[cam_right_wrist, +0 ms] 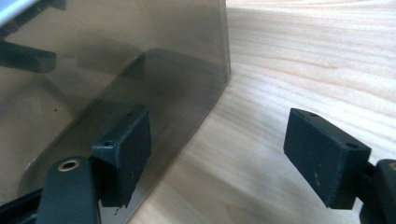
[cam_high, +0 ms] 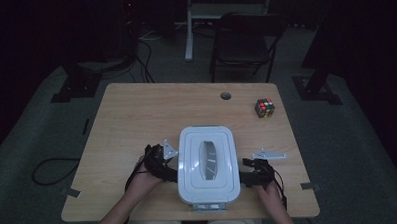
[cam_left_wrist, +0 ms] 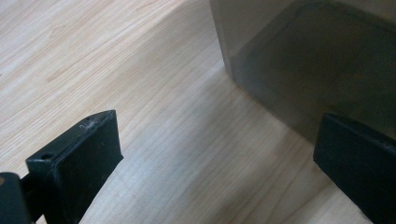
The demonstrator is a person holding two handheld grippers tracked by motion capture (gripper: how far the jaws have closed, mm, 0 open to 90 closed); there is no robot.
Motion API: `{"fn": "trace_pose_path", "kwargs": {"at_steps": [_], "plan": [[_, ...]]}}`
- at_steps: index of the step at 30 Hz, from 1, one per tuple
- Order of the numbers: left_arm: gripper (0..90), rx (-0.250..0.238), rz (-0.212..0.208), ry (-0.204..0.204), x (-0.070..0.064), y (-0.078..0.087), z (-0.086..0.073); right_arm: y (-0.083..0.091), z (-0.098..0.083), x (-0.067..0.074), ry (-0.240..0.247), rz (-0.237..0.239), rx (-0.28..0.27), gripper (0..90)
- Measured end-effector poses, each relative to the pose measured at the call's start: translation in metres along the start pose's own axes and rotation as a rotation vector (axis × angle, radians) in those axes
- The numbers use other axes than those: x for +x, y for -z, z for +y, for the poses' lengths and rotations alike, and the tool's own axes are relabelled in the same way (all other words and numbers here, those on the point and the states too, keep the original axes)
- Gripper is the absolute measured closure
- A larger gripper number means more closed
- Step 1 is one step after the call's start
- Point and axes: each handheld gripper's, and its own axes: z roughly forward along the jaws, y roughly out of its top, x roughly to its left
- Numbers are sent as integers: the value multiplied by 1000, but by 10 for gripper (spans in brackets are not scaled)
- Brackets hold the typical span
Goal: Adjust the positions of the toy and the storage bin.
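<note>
A white plastic box (cam_high: 208, 161) with a clip-on lid and a grey handle recess stands near the front edge of the wooden table (cam_high: 136, 119). My left gripper (cam_high: 172, 173) lies against the box's left side. In the left gripper view, my left gripper (cam_left_wrist: 215, 126) is open over bare wood, and the box's smoky wall (cam_left_wrist: 299, 56) is at the upper right. My right gripper (cam_high: 245, 173) sits at the box's right side. It is open (cam_right_wrist: 217, 119) too, with one jaw in front of the translucent box wall (cam_right_wrist: 116, 70) and the other over the table.
A colourful puzzle cube (cam_high: 265, 107) rests at the table's far right. A round cable hole (cam_high: 226, 96) is near the far edge. A dark chair (cam_high: 244, 40) and stand legs are on the floor beyond the table.
</note>
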Motion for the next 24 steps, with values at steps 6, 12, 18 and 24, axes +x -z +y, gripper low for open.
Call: {"fn": "trace_pose_path", "kwargs": {"at_steps": [6, 12, 18, 24], "plan": [[14, -10, -2, -9, -4, 2, -2, 4, -4, -1, -8, -4, -5, 224], [14, 1, -76, 26, 8, -5, -16, 3, -6, -13, 2, -23, 7, 138], [14, 10, -95, 103, 26, -6, -33, 10, 1, -29, 47, -100, -41, 119], [14, -16, -89, 195, 49, 2, -57, 15, 17, -56, 45, -203, -77, 120]]}}
